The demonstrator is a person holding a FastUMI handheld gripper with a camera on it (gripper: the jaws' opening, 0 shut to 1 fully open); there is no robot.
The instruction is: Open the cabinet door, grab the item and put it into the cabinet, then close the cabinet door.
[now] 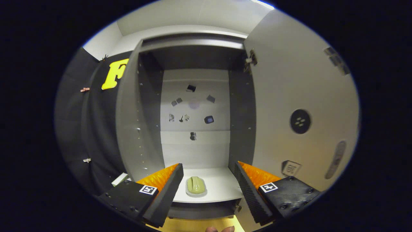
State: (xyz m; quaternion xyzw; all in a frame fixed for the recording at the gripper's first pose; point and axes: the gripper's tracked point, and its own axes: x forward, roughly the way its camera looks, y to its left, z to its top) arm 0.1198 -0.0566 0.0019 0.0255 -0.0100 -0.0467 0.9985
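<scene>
1. Several small dark marks on the cabinet's (196,45) back panel (195,106) are proving too small to identify.
2. The gripper (209,180) is standing with its fingers spread wide apart, gripping nothing and touching nothing.
3. The green item (196,186) is lying on the cabinet floor (222,187), between the fingers and slightly beyond them.
4. The cabinet door (299,106) is hanging open on the right, leaving the opening unobstructed.

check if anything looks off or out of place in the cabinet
Nothing stands out. The green item lies flat on the cabinet shelf between the open gripper fingers, and the door hangs open, not yet closed.
</scene>
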